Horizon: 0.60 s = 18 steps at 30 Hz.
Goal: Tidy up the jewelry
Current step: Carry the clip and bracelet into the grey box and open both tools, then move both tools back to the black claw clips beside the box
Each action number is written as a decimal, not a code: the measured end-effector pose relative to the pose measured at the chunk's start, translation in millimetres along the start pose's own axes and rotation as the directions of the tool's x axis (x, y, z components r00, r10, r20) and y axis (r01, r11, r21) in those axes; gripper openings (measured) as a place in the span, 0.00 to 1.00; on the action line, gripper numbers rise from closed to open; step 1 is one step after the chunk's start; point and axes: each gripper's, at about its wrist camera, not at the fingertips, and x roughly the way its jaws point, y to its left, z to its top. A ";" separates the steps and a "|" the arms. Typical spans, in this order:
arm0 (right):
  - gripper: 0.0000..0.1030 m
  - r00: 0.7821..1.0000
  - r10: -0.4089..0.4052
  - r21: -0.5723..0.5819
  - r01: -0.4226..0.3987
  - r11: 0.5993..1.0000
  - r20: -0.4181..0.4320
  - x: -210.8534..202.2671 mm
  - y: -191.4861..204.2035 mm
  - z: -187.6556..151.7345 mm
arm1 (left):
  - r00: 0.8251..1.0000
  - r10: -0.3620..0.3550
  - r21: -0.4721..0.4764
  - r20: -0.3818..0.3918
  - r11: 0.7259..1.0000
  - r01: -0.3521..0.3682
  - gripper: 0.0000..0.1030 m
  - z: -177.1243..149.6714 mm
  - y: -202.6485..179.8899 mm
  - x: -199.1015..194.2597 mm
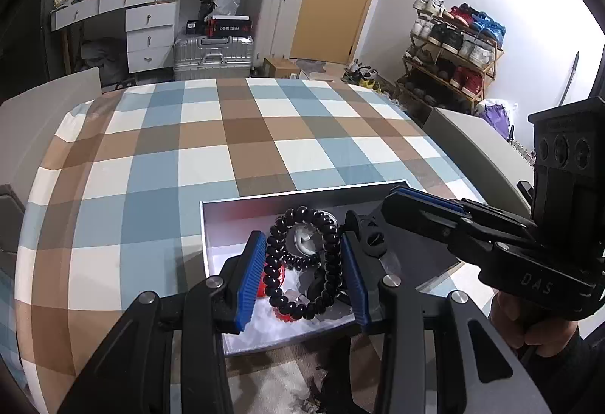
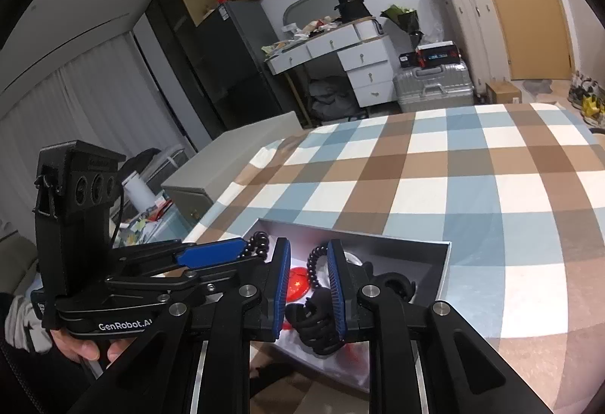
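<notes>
1. The box (image 1: 302,194) sits at the near edge of the checked table (image 1: 242,134), its open top facing up.
2. The left gripper (image 1: 302,274) is over the box, its blue pads (image 1: 249,277) spread wide on either side of a black bead bracelet (image 1: 302,255). Whether the pads touch the beads I cannot tell.
3. The bracelet lies looped in the box, over a red piece (image 1: 278,272) and a round silver piece (image 1: 302,240).
4. The right gripper (image 2: 308,289) is over the same box (image 2: 446,262), its jaws parted around a black object (image 2: 317,323); whether it grips is unclear.
5. A red disc (image 2: 298,287) lies beneath it.
</notes>
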 end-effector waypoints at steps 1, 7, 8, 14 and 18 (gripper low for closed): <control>0.19 1.000 -0.003 -0.001 0.003 1.000 -0.002 1.2 -0.6 -0.2 | 1.000 0.000 0.003 -0.006 1.000 0.000 0.34 -0.3 -0.2 1.1; 0.24 1.000 -0.015 0.026 0.014 1.000 0.013 -1.2 -8.0 -2.0 | 1.000 0.021 0.002 -0.019 1.000 -0.021 0.46 1.1 -0.1 4.6; 0.30 1.000 -0.021 0.031 0.020 0.999 0.015 -2.0 -8.8 -2.3 | 0.999 0.026 0.000 -0.024 1.000 -0.026 0.51 0.9 -0.2 4.8; 0.48 0.998 -0.052 0.072 0.049 0.996 0.035 -15.5 -16.9 -7.7 | 0.999 0.046 0.012 -0.012 0.999 -0.046 0.60 -1.4 -4.7 -3.5; 0.57 0.997 -0.060 0.083 0.056 0.995 0.049 -26.8 -15.9 -11.8 | 0.999 0.053 0.002 0.001 0.999 -0.053 0.60 -2.1 -4.1 -9.7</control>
